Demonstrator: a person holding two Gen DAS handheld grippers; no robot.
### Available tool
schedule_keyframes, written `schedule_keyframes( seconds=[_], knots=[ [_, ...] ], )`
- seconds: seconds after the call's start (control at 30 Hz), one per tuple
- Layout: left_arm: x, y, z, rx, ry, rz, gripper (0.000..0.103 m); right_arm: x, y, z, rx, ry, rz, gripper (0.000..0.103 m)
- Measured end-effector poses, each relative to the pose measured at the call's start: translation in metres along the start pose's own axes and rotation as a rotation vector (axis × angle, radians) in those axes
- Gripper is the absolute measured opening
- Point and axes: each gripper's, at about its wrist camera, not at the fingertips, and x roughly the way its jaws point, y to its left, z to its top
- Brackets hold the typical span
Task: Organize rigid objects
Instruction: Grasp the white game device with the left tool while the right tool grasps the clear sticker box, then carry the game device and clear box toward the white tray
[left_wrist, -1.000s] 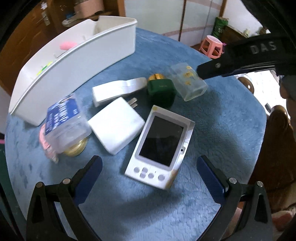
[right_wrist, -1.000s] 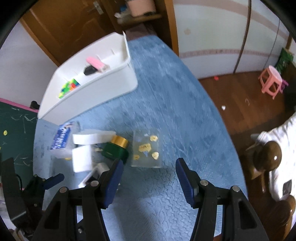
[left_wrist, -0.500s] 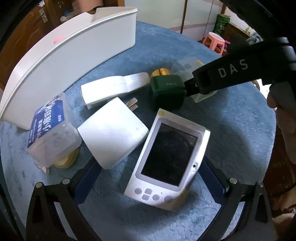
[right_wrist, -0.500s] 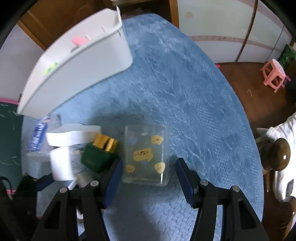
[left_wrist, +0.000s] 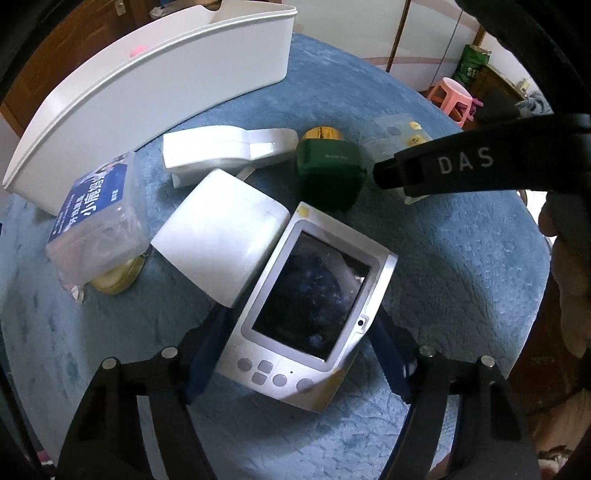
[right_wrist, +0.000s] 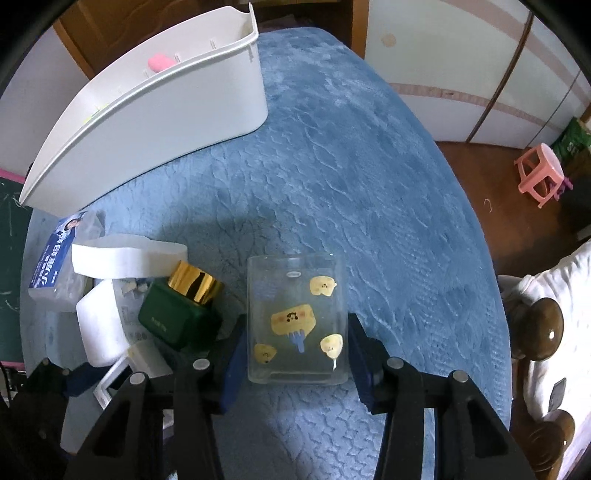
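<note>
Both pairs of jaws have just been closing: the left gripper now clasps the silver handheld device mid-cloth, the right gripper squeezes the clear sticker box, so both look ready for the white bin.

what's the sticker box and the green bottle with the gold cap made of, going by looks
Sticker box: clear hard plastic by the look, since the blue cloth shows through its glossy walls; could be acrylic. Green bottle: opaque dark green with a smooth sheen, glass or plastic, hard to say. Its gold cap: mirror-bright, metal or metallised plastic.
</note>
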Motion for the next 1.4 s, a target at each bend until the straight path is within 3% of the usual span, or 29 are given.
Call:
schedule_keyframes(
  seconds=[0.43,0.9,1.13,1.4],
  knots=[
    [-0.02,-0.012,-0.006,-0.02,-0.035,0.005,0.063,-0.025,-0.012,-0.022,0.013,-0.042,0.044,0.049],
    [-0.12,0.008,0.012,-0.104,-0.205,0.08,0.062,-0.085,-0.018,-0.029,-0.01,-0.142,0.096,0.049],
    [-0.18,0.032,0.032,-0.174,-0.285,0.129,0.062,-0.14,-0.004,-0.022,-0.057,-0.226,0.127,0.049],
    [-0.229,0.08,0.087,-0.258,-0.37,0.216,0.062,-0.206,0.019,0.017,-0.137,-0.329,0.179,0.049]
  ],
)
